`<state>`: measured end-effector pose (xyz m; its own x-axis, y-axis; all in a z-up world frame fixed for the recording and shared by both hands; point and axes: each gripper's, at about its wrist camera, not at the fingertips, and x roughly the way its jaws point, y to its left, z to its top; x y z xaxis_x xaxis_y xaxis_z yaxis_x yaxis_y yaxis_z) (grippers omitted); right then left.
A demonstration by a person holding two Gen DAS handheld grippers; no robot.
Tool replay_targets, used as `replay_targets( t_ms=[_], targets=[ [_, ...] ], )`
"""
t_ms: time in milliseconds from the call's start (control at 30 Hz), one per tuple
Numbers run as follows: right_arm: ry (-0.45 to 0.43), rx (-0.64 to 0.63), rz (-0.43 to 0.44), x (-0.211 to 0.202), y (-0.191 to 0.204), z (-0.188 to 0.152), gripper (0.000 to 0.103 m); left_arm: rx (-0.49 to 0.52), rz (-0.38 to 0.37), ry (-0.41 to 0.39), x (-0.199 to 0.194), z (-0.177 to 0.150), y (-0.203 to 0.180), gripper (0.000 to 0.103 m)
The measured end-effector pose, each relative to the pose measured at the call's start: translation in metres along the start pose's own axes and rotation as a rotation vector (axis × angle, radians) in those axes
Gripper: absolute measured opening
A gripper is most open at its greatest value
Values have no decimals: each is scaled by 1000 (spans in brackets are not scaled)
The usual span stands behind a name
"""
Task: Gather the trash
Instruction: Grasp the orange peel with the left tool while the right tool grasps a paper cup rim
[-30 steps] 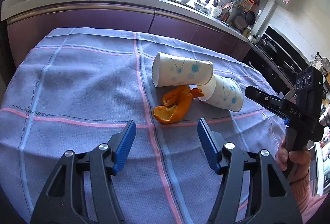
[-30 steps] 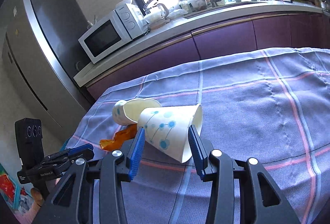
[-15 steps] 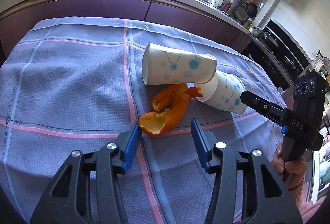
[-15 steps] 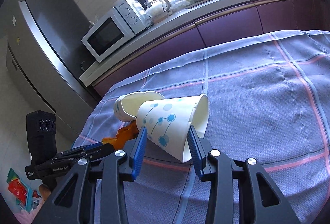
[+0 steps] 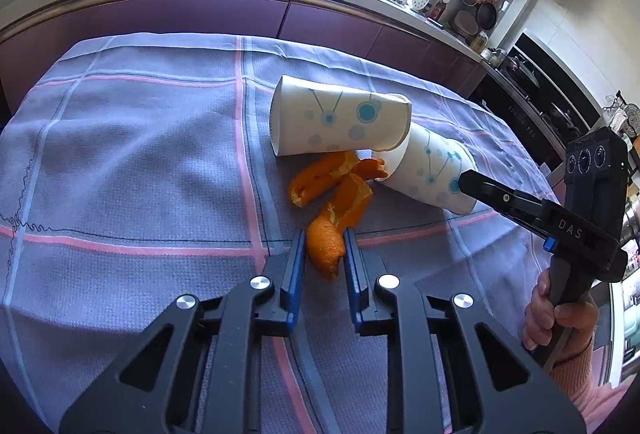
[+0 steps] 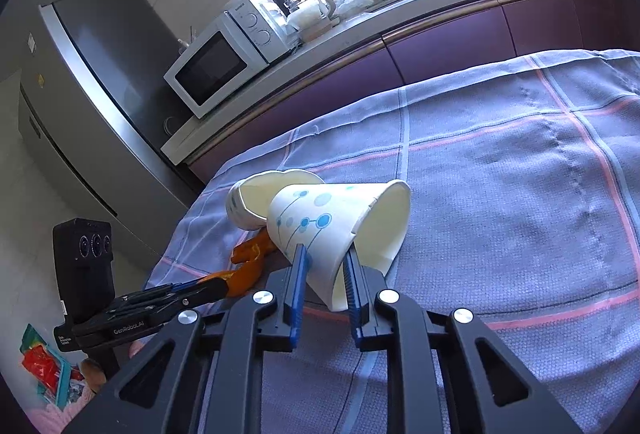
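Orange peel (image 5: 325, 249) (pinched) inside left gripper (image 5: 322, 254)

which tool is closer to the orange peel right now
Left. The left tool is clamped on the orange peel's near end; the right tool grips the nearer paper cup beside it.

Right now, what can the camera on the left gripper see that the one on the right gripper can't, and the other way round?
Only the left wrist view shows the left gripper pinching the near end of the curled orange peel, plus black pans hanging at the counter's far end. Only the right wrist view shows the tall steel fridge and the crumpled open mouth of the dotted white paper cup that the right gripper squeezes. Both show the peel, both paper cups lying on the blue checked tablecloth, and the white microwave.
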<state>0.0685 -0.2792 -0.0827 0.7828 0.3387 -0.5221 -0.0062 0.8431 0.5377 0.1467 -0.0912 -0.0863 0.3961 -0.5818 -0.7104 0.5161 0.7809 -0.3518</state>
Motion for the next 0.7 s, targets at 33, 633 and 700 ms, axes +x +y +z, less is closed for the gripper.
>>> replay_targets(
  t_ms=[33, 633, 700],
  targets=[
    [2, 1, 2, 1, 0, 0, 18, 1, 1, -3, -1, -1, 0, 19],
    [-41, -44, 11, -19, 12, -4, 3, -1, -8, -49, -32, -17, 7, 17],
    [-46, -46, 10, -22, 13, -5, 3, 4, -2, -58, -37, -17, 6, 17]
  ],
)
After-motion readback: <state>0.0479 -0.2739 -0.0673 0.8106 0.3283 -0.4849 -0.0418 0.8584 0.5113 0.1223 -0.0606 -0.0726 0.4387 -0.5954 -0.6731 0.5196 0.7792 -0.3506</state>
